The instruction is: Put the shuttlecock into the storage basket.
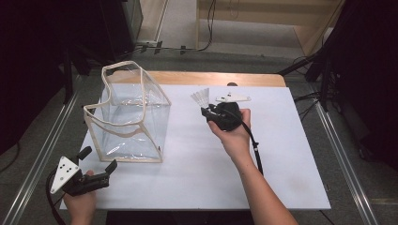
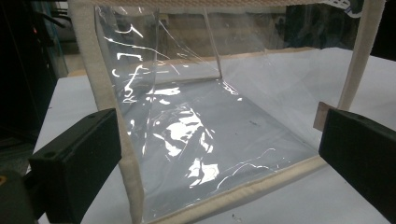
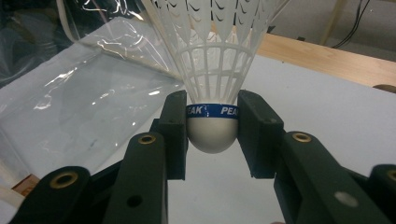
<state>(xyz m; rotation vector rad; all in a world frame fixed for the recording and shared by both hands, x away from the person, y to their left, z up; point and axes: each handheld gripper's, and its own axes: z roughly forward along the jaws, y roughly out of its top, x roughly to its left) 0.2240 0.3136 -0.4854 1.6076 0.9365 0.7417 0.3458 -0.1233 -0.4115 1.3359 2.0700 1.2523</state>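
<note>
Right gripper view gives me the white shuttlecock (image 3: 212, 70), its rounded cork base with a blue printed band pinched between the two black jaws of my right gripper (image 3: 212, 135), the slotted plastic skirt flaring upward above the white table (image 3: 327, 112). High view puts it at mid-table, just right of the clear plastic bag (image 1: 129, 117), a boxy, glossy thing edged in cream fabric binding. My left gripper (image 1: 96, 161) rests at the near left corner, jaws spread wide toward the bag's base.
</note>
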